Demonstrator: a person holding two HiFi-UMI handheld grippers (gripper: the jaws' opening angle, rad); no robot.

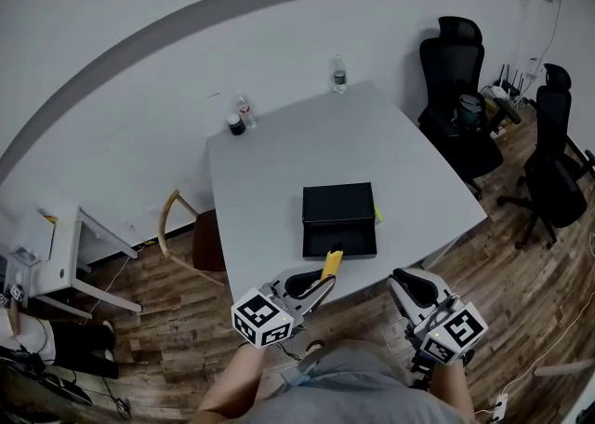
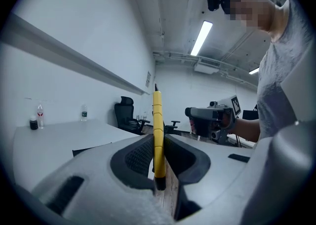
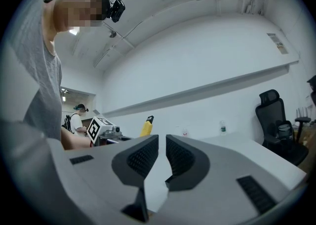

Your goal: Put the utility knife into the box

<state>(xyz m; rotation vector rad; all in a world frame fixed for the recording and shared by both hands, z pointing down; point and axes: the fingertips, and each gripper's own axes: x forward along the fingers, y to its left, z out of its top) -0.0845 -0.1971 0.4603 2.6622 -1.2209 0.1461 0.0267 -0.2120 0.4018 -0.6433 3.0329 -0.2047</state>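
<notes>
Seen from overhead, the left gripper (image 1: 323, 280) carries the yellow utility knife (image 1: 331, 262) at the near edge of the black box (image 1: 339, 219) on the bench (image 1: 270, 162), probably ready to put it in. In the left gripper view, its fingers pinch the knife edge-on. In the right gripper view, the right gripper (image 1: 402, 279) waits with its fingers barely apart and empty.

One knife (image 1: 331, 262), one box (image 1: 339, 218), two bottles (image 1: 245, 112) (image 1: 339, 75), two office chairs (image 1: 457, 87) (image 1: 555, 162)
</notes>
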